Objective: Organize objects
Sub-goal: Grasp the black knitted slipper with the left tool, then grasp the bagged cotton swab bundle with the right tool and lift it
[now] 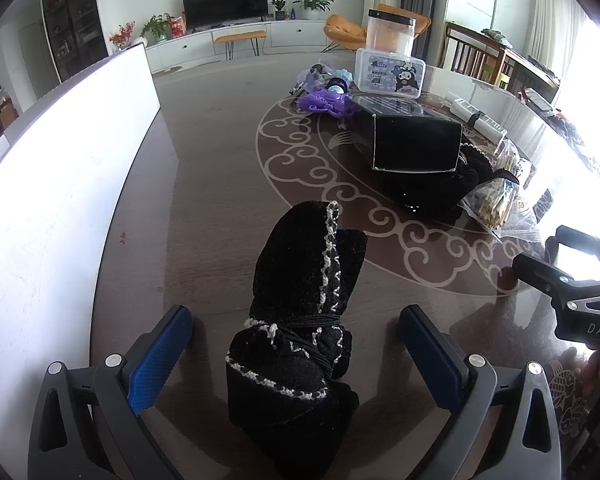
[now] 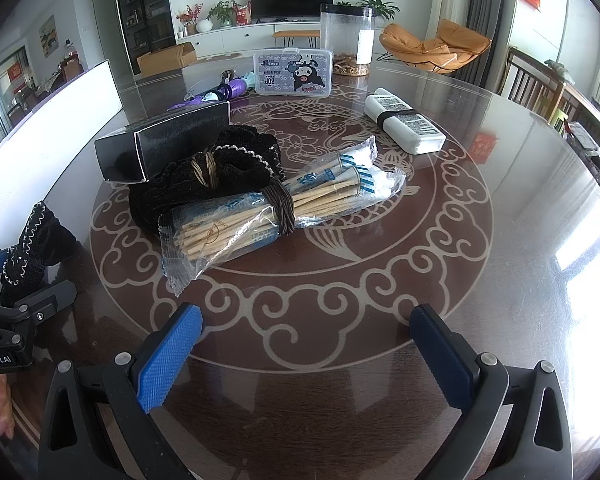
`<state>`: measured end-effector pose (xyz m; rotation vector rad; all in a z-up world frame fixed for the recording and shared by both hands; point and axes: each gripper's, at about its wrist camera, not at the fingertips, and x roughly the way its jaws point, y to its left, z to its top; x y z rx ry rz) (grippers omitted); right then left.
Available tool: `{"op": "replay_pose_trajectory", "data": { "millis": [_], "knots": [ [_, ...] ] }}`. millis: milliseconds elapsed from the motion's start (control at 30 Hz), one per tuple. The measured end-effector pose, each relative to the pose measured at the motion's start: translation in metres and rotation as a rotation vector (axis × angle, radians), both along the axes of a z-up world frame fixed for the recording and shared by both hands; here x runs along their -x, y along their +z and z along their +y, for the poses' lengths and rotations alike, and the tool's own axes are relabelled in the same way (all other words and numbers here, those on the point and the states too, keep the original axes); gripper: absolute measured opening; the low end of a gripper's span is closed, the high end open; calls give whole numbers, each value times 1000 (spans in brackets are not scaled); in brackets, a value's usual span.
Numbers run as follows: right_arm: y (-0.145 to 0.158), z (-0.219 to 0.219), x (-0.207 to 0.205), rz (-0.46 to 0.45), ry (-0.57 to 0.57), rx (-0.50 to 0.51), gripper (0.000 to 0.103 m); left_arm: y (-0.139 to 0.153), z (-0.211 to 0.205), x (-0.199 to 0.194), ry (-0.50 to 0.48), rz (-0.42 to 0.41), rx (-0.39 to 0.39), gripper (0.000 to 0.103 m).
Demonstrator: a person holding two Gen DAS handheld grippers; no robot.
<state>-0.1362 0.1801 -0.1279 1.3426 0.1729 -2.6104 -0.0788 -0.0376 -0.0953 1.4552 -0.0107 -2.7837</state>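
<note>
A black knitted bundle with white trim point(image 1: 300, 320), tied with black cord, lies on the dark table between the fingers of my left gripper point(image 1: 296, 344). The left jaws are open and do not touch it. The same bundle shows at the left edge of the right wrist view point(image 2: 32, 240). My right gripper point(image 2: 306, 344) is open and empty above bare table. Ahead of it lie a bag of wooden chopsticks point(image 2: 276, 204) bound with brown cord, a second black knitted bundle point(image 2: 220, 172) and a black box point(image 2: 164, 140).
A white board point(image 1: 60, 184) stands along the table's left edge. Farther back are a clear case with a cartoon label point(image 2: 293, 73), a tall clear canister point(image 2: 347, 40), purple items point(image 1: 324, 102) and a white banded block point(image 2: 404, 124). The right gripper shows at the left wrist view's right edge.
</note>
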Motion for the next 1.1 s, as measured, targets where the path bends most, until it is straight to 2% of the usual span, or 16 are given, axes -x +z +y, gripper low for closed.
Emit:
{"op": "replay_pose_trajectory", "data": {
  "millis": [333, 400, 433, 500, 600, 700, 767, 900, 967, 1000, 1033, 1067, 1100],
  "knots": [
    [0, 0, 0, 0, 1, 3, 103, 0, 0, 0, -1, 0, 0, 103],
    [2, 3, -4, -24, 10, 7, 103, 0, 0, 0, -1, 0, 0, 103],
    [4, 8, -8, -29, -13, 32, 103, 0, 0, 0, 0, 0, 0, 103],
    [21, 23, -15, -9, -95, 168, 103, 0, 0, 0, 0, 0, -1, 103],
    [41, 33, -11, 7, -170, 309, 103, 0, 0, 0, 0, 0, 1, 103],
    [46, 32, 13, -61, -239, 382, 103, 0, 1, 0, 1, 1, 1, 103],
    [39, 26, 37, -119, -277, 436, 103, 0, 1, 0, 0, 0, 1, 103],
    [22, 12, 69, -167, -342, 404, 103, 1, 0, 0, -1, 1, 0, 103],
    [12, 3, 76, -159, -345, 352, 93, 1, 0, 0, -1, 1, 1, 103],
    [11, -1, 75, -136, -339, 308, 83, 1, 0, 0, 0, 1, 0, 103],
    [11, -6, 74, -102, -321, 251, 68, 1, 1, 0, 0, 1, 0, 103],
    [9, -8, 74, -93, -303, 224, 64, 1, 1, 0, 0, 1, 0, 103],
    [9, -9, 70, -74, -278, 201, 54, 1, 1, 0, 0, 1, 0, 103]
  ]
}}
